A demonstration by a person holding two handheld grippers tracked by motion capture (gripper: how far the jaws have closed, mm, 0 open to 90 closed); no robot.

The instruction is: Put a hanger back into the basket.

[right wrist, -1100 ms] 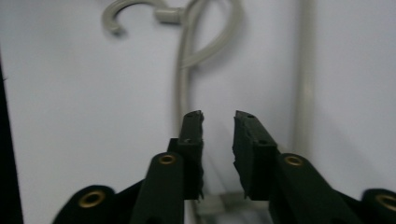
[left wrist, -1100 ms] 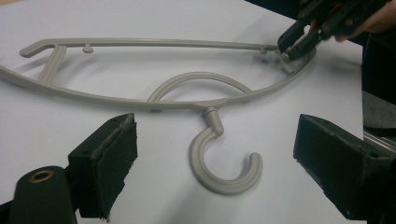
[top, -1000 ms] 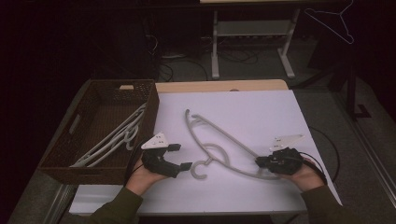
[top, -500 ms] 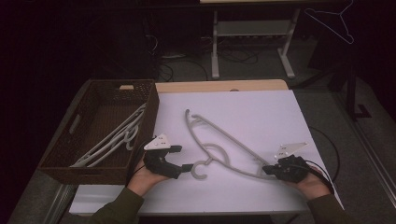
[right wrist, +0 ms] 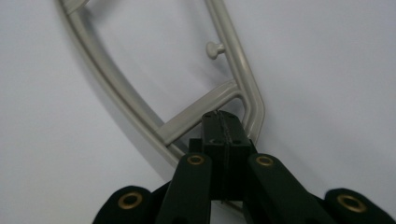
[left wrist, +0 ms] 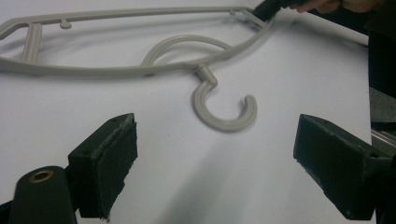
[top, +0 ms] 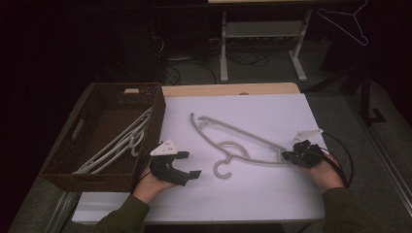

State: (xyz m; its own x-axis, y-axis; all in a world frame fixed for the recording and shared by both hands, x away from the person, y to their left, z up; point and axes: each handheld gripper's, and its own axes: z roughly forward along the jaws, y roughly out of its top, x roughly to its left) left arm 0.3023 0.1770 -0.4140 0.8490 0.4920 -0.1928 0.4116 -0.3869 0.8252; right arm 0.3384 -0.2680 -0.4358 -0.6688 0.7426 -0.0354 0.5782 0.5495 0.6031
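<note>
From the high view, a grey hanger lies near the middle of the white table, its hook toward the front edge. The right gripper meets its right end; a basket of hangers sits at the left edge.

In the left gripper view, the left gripper gapes empty just short of the hook, likely waiting to take it.

In the right gripper view, the jaws are closed over the hanger's end, probably to lift it, though whether they pinch it I cannot tell.
</note>
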